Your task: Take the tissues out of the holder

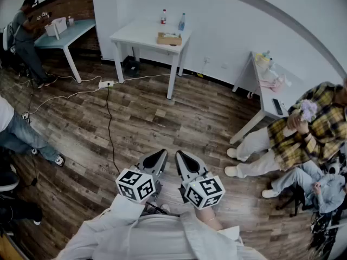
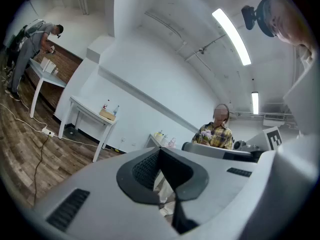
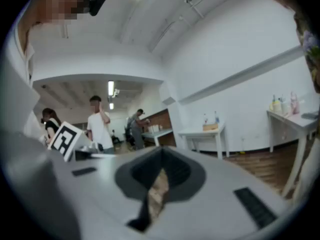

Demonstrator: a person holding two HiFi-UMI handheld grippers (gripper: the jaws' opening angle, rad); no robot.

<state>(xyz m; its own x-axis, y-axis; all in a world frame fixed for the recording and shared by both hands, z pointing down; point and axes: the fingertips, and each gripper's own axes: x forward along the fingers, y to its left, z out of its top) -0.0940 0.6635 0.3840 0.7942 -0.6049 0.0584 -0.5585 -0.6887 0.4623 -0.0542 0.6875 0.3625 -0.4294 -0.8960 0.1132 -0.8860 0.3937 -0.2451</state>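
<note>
Head view shows a wide wooden floor (image 1: 141,118) with three tables along the white wall: a white table (image 1: 135,34) in the middle, a blue table (image 1: 76,31) at the far left and another white one (image 1: 265,99) at the right. A person in a checked shirt (image 1: 309,129) sits beside the right-hand table, and another person (image 1: 24,37) stands bent over the blue one.

Close to the wearer's body, low in the picture, the left gripper (image 1: 162,152) and the right gripper (image 1: 179,153) are held side by side, near each other but apart, both pointing roughly level over the floor and towards the middle table.

In the left gripper view the jaws meet at their tips with nothing between them. The right gripper view shows the same: tips together, empty (only floor shows through the slit lower down).

A black cable (image 1: 108,123) runs across the floor from a power strip (image 1: 106,83) near the middle table.

On that table, well apart from both grippers, sits a brown box (image 1: 169,38), likely the holder, though tissues cannot be made out at this range. Just behind it stand two bottles, one with a red cap (image 1: 163,16) and one bluish (image 1: 182,21).
</note>
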